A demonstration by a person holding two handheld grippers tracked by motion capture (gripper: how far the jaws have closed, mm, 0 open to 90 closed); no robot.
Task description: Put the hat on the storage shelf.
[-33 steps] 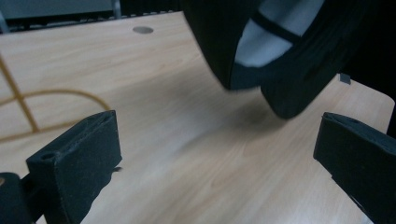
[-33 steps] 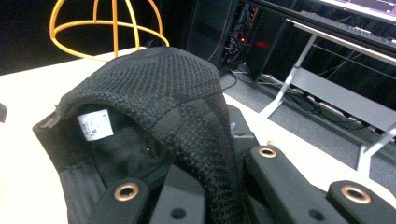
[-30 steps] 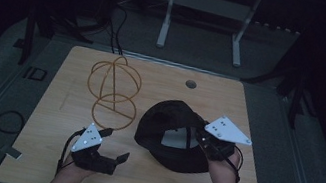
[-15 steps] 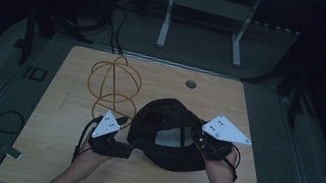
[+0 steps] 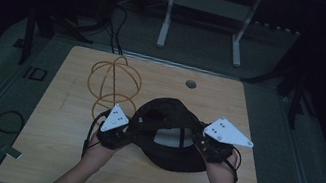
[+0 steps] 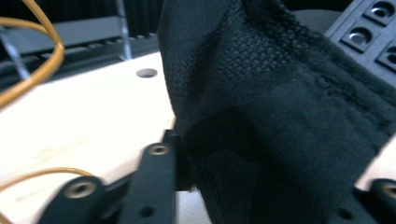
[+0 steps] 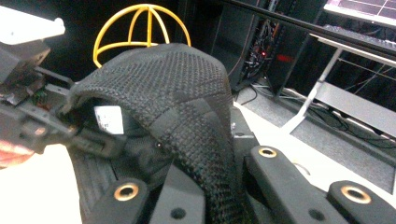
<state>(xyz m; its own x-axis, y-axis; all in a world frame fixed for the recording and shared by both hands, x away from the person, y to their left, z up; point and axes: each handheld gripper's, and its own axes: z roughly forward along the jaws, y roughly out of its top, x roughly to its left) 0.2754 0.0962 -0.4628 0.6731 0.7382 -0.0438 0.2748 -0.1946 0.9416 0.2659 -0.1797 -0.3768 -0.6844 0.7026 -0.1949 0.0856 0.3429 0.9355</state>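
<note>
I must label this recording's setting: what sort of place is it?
Probably a lab or workshop recording station: a bare wooden table in a dark room, cables on the floor, a metal stand behind, an equipment rack.

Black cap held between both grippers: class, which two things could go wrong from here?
1. The left gripper, whose jaws have just been closing, pinches only the edge of the black cap; the fabric might slip out.
2. The yellow wire frame stands close behind it; a swing could knock it over.

wire globe (image 5: 114, 85) crowding left gripper (image 5: 124, 134), bare table (image 5: 230, 103) far right and along near edge
</note>
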